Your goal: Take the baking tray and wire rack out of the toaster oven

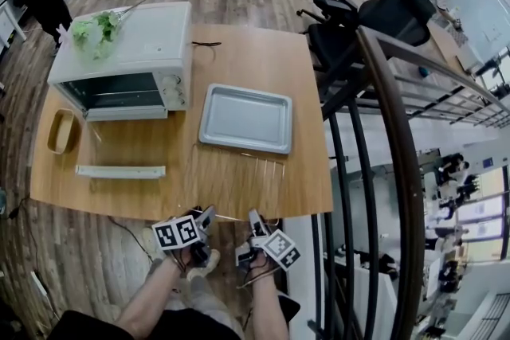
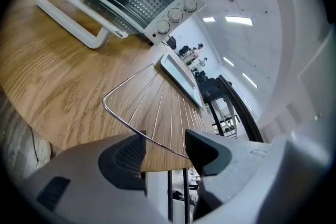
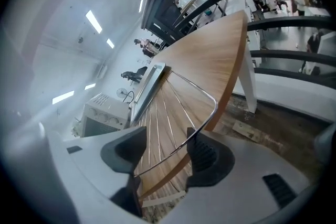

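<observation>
Rack and tray both out, claws wide

At the near edge, the left gripper and right gripper stand wide, with the wire rack's front bar loose between their jaws, so the rack lies flat on the table — baking tray just behind it, open toaster oven far left.

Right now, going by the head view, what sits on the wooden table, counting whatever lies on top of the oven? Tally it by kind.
White toaster oven: 1
Grey metal baking tray: 1
Silver wire rack: 1
Tan oblong dish: 1
Long white flat tray: 1
Green leafy sprig, on top of the oven: 1
Total: 6
</observation>
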`<action>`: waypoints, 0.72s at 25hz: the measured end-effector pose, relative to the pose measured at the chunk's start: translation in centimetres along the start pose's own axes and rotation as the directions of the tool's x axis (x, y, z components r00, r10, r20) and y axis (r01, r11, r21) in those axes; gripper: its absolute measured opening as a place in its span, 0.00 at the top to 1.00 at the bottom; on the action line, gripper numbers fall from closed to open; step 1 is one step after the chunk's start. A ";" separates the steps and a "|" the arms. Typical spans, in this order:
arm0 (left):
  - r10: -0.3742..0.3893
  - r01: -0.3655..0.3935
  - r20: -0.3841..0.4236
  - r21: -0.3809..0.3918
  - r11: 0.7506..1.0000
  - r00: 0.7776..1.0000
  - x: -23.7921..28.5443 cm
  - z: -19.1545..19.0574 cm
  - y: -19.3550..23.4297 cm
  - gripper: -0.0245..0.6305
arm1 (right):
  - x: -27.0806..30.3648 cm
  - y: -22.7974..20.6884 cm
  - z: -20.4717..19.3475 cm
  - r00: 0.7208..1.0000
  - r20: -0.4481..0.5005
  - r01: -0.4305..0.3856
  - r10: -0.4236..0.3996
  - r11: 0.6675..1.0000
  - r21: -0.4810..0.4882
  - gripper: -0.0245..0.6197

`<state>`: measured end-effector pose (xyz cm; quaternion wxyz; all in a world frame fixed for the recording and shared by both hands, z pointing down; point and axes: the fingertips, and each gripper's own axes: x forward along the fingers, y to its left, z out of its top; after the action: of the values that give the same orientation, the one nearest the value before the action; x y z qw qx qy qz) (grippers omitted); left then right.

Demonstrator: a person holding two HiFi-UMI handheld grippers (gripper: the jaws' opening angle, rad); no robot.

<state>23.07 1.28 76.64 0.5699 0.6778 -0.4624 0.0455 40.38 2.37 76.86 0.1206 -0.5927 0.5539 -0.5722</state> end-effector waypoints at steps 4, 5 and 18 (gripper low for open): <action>0.009 -0.009 -0.016 0.002 1.000 1.000 -0.2 -0.5 -0.1 0.61 | -0.6 -0.1 -0.2 1.000 0.001 0.002 -0.002 0.999 0.035 0.57; 0.012 -0.012 -0.020 0.002 1.000 1.000 -0.3 -0.6 0.0 0.60 | -0.7 -0.1 -0.2 1.000 -0.001 0.001 -0.001 0.999 0.034 0.56; 0.035 -0.035 -0.054 -0.006 0.999 0.998 -1.4 -1.9 0.8 0.58 | -0.8 -1.9 -1.7 0.999 -0.033 0.034 -0.033 0.998 0.046 0.41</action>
<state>22.62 3.71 77.03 0.5836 0.6661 -0.4587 0.0722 40.23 4.51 78.36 0.1157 -0.5894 0.5323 -0.5965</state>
